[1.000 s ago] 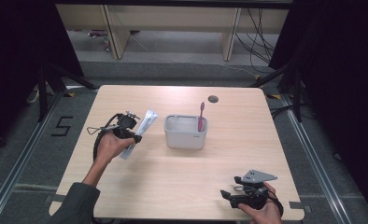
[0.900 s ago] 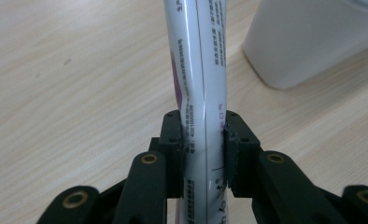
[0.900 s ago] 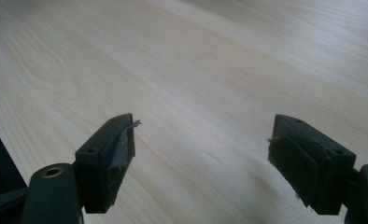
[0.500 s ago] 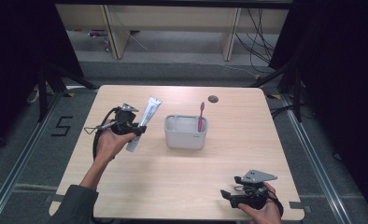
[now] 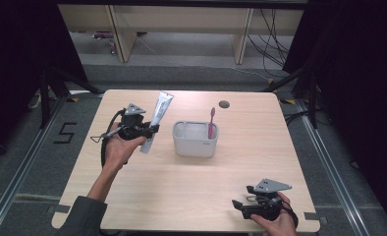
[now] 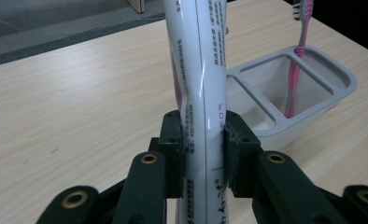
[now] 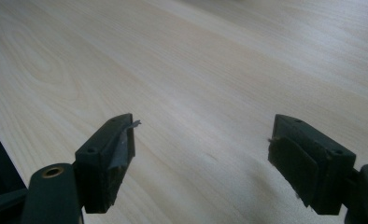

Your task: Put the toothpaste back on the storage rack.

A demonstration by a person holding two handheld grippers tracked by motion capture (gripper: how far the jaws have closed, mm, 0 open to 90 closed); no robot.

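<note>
Toothpaste, a white squeezable tube with fine print and a pink stripe down its side, stood nearly upright between the jaws of the left gripper, whose black pads pressed on both of its sides and pinched it in the lower part. In the high view the tube was clear of the table, leaning slightly with its flat crimped end uppermost, and the left gripper held it just to the left of a grey plastic two-compartment holder.

A pink toothbrush stood in the holder's farther compartment, bristles up, leaning against the rim; the compartment nearer the tube looked empty. The holder sat on the light wooden table, toward its middle.

The right gripper rested well apart from all this, at the table's near right corner, held by a hand. Its jaws stood wide apart with nothing between them, only bare wood grain beneath.
</note>
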